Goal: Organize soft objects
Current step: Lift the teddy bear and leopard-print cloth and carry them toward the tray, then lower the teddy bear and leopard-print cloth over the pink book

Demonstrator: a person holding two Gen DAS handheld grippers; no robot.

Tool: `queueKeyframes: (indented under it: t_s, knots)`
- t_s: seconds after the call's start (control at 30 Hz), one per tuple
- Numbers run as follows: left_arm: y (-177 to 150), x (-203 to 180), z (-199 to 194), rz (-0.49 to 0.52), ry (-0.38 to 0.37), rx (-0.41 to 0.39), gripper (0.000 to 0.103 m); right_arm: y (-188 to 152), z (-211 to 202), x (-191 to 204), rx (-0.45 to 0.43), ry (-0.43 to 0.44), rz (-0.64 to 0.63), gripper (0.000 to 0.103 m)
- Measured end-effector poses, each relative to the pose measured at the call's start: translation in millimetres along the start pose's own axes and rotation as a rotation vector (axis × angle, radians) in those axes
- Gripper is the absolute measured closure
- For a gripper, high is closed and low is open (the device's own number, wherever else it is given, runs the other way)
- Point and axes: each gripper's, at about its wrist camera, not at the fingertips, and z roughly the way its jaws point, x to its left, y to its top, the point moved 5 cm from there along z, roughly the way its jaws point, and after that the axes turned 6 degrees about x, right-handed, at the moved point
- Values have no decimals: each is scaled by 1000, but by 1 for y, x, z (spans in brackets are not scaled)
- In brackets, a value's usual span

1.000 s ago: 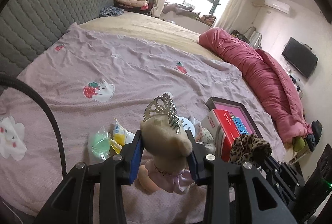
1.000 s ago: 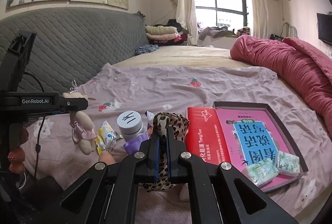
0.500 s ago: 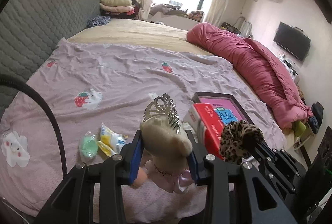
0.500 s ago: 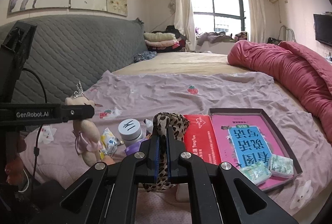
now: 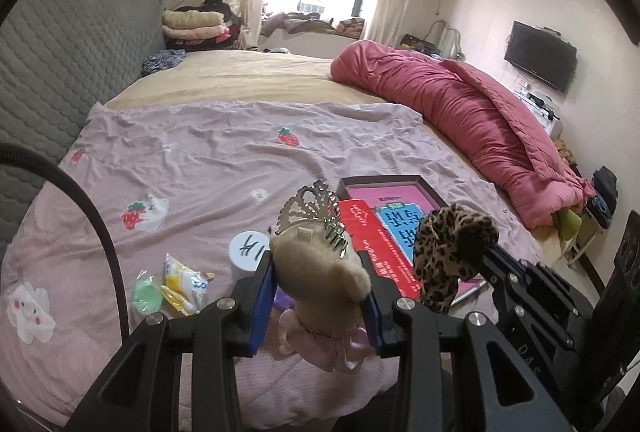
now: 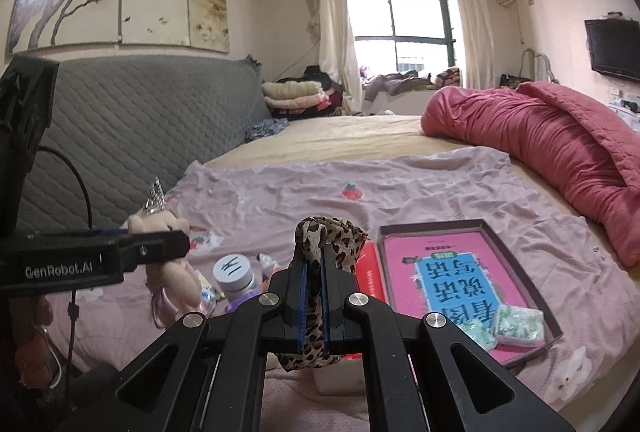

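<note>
Left claw point(image 5: 320, 296) clamping fuzzy tiara-topped plush bear point(image 5: 320, 268), right claw point(image 6: 314, 296) pinching limp leopard-print cloth point(image 6: 320, 248)

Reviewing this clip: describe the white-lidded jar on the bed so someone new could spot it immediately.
On the lilac strawberry-print blanket, look near its front edge, left of the red book. The jar stands upright between the snack packets and the plush bear held by the left gripper. Its flat white lid bears handwritten black marks.

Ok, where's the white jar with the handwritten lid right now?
The white jar stands on the lilac sheet, just left of the plush doll in the left gripper, with the snack packets further left.
</note>
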Motion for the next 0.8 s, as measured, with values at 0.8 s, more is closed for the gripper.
queueKeyframes:
  t_s: [0.8]
  knots:
    - [10,-61,4,105,-63,-2,64,20,-34,-61,-59,-77,77,98]
